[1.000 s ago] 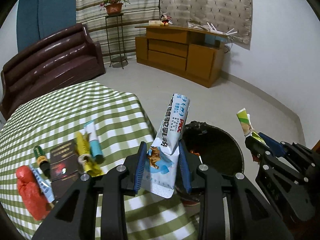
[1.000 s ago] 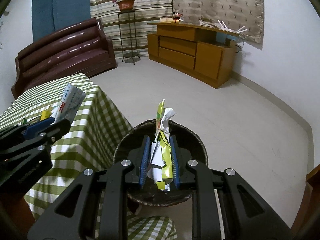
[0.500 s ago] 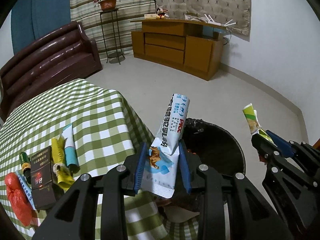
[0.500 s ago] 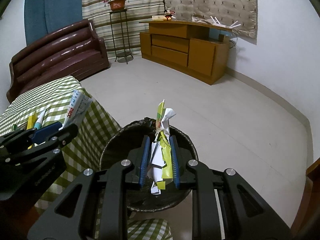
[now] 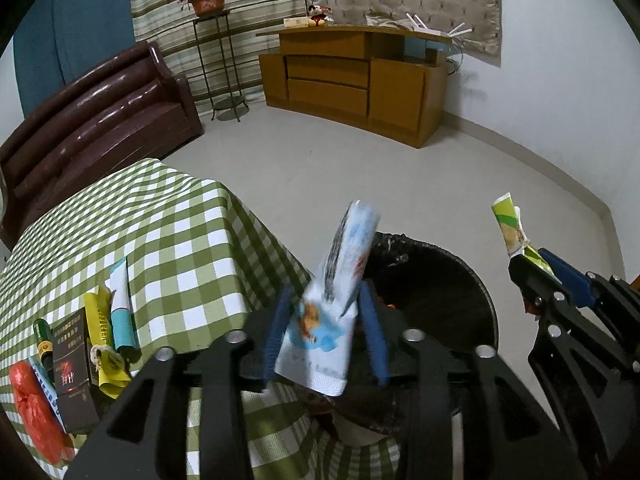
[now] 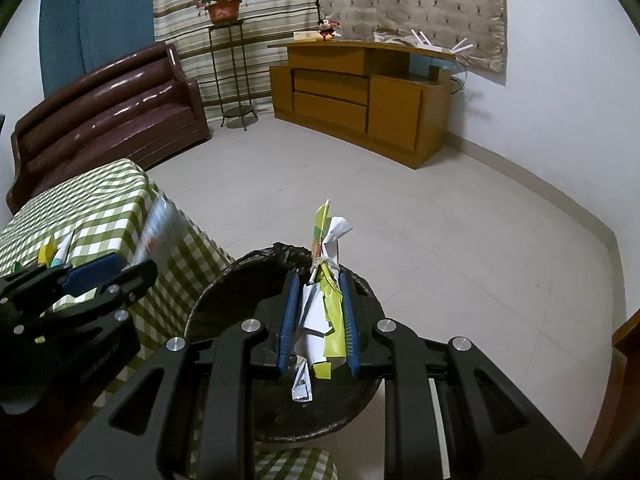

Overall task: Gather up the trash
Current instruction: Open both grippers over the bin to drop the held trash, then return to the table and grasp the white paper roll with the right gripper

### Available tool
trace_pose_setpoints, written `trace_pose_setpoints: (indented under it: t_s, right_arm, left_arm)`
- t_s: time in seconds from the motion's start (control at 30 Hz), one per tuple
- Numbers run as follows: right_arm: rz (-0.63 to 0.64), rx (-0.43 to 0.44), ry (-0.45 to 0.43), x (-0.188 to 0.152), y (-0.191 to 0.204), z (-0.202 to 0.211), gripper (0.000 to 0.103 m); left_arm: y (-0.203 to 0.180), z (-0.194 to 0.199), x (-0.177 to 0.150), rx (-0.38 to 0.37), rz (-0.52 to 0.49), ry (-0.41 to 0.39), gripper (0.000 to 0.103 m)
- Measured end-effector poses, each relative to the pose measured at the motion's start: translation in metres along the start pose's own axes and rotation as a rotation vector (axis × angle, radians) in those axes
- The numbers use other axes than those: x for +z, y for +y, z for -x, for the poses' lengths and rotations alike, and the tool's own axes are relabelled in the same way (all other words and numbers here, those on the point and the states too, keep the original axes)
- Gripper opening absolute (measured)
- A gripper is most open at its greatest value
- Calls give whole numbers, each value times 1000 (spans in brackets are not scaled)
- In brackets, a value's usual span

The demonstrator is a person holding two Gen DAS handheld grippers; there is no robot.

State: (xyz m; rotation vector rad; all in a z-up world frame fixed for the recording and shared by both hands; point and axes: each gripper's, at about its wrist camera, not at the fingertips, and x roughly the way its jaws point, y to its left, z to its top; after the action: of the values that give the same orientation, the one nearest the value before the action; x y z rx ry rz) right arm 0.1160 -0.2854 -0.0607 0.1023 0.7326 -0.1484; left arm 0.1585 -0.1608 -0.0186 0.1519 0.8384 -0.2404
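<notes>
My left gripper (image 5: 326, 322) has its jaws spread, and a white and blue snack wrapper (image 5: 336, 300) sits blurred between them, loose, over the near rim of the black-lined trash bin (image 5: 432, 280). My right gripper (image 6: 318, 322) is shut on a bundle of green, yellow and white wrappers (image 6: 322, 312), held above the bin (image 6: 240, 280). That bundle also shows in the left wrist view (image 5: 510, 230). More trash lies on the checked table (image 5: 160, 240): a red bag (image 5: 32, 408), a dark box (image 5: 74, 364), a yellow wrapper (image 5: 100, 332) and a blue tube (image 5: 120, 312).
A brown sofa (image 5: 92, 120) stands at the back left. A plant stand (image 5: 216, 60) and a wooden cabinet (image 5: 352, 80) line the far wall. Pale floor (image 6: 440, 220) lies beyond the bin. A green bottle (image 5: 43, 340) lies on the table.
My left gripper's jaws have opened and the white and blue wrapper has come loose and blurred. Both grippers have moved further over the bin. The right gripper still holds its bundle.
</notes>
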Motion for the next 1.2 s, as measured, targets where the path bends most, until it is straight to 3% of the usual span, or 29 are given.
trace_pose_setpoints:
  t_s: [0.1,0.3,0.77,0.9,1.2]
  right_arm:
    - [-8,-4,-6,-1,-1,0,31]
    - [-14,-8,-6,0,-3,1,33]
    - [-2,4,-16,-2,7,25,41]
    - [17,33,-24,-4,21,40,46]
    - [108,122,-23,-17,74,69,47]
  left_arm:
    - [-2,0,2,3,3,-9,50]
    - [-4,1,1,7,5,-16,61]
    - [21,26,-13,12,47,-26,67]
    - [40,43,-24,35,65,-33,70]
    - [107,90,-65,137,128,-35,70]
